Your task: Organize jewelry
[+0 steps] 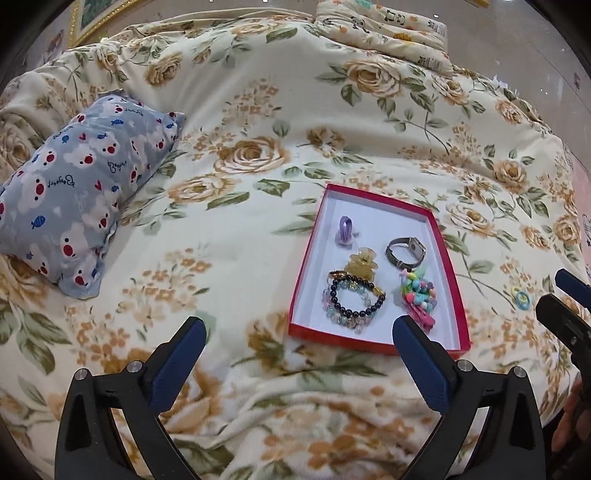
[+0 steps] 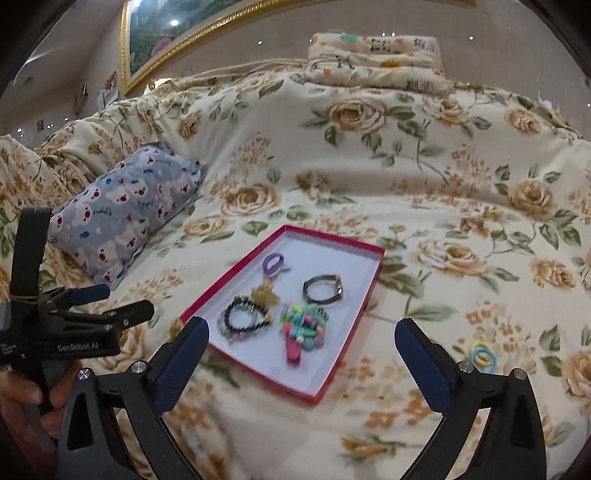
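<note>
A red-rimmed box (image 1: pixel 448 273) (image 2: pixel 364 291) with a white floor lies on the floral blanket. In it are a purple hair tie (image 1: pixel 346 229) (image 2: pixel 273 263), a yellow claw clip (image 1: pixel 361 264), a watch (image 1: pixel 405 251) (image 2: pixel 323 290), dark and pastel bead bracelets (image 1: pixel 354 302) (image 2: pixel 243 317) and a colourful bead bunch (image 1: pixel 419 295) (image 2: pixel 303 328). Small blue, yellow and green hair bands (image 1: pixel 522 299) (image 2: pixel 484 356) lie on the blanket right of the box. My left gripper (image 1: pixel 299 354) is open and empty, near the box's front edge. My right gripper (image 2: pixel 301 354) is open and empty above the box's near corner.
A grey-blue patterned pillow (image 1: pixel 74 206) (image 2: pixel 125 218) lies at the left. A folded cream quilt (image 1: pixel 384 33) (image 2: pixel 376 59) sits at the far side of the bed. A gold picture frame (image 2: pixel 192 37) stands behind. The blanket is rumpled near me.
</note>
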Demonstrator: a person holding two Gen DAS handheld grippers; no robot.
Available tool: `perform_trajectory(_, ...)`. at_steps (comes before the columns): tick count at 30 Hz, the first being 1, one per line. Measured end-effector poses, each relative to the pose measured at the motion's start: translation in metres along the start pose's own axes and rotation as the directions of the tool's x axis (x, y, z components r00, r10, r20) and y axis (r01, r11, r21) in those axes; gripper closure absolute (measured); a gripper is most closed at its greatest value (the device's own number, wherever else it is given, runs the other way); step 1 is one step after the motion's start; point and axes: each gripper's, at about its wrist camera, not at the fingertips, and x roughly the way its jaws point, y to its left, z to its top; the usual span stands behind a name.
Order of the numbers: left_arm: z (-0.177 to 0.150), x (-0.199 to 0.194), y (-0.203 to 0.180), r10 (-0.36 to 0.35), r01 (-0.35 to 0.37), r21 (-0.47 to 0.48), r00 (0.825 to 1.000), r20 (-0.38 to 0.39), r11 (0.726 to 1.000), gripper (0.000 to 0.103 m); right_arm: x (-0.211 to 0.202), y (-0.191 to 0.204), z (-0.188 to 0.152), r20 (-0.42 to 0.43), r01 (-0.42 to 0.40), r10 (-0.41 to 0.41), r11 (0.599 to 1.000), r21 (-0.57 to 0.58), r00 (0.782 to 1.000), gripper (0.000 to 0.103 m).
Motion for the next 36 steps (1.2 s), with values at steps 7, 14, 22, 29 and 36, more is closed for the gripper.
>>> perform_trajectory(7,-0.025,0.013,-0.001,0.042,-0.042,0.004,0.999,0.006,0.999,0.001,0.016,0.004,-0.034,-0.044,-0.031,0.033,0.998,0.05,0.998,0.001)
perform_trajectory(14,-0.031,0.021,-0.008,0.056,-0.055,0.018,0.998,-0.024,0.998,0.001,0.017,0.005,-0.044,-0.059,-0.039,0.042,0.998,0.049,0.997,0.001)
perform_trajectory(22,-0.033,0.023,-0.007,0.056,-0.056,0.019,0.998,-0.025,0.998,0.001,0.022,-0.002,-0.051,-0.07,-0.029,0.033,0.997,0.069,0.997,0.001)
perform_trajectory(29,-0.042,0.017,-0.014,0.073,-0.074,0.055,0.997,0.014,0.996,0.001,0.02,0.001,-0.052,-0.059,-0.022,0.026,0.998,0.057,0.998,0.001)
perform_trajectory(36,-0.047,0.015,-0.018,0.091,-0.093,0.076,0.996,0.023,0.993,0.001,0.019,0.004,-0.053,-0.051,-0.005,0.007,0.999,0.037,0.999,0.001)
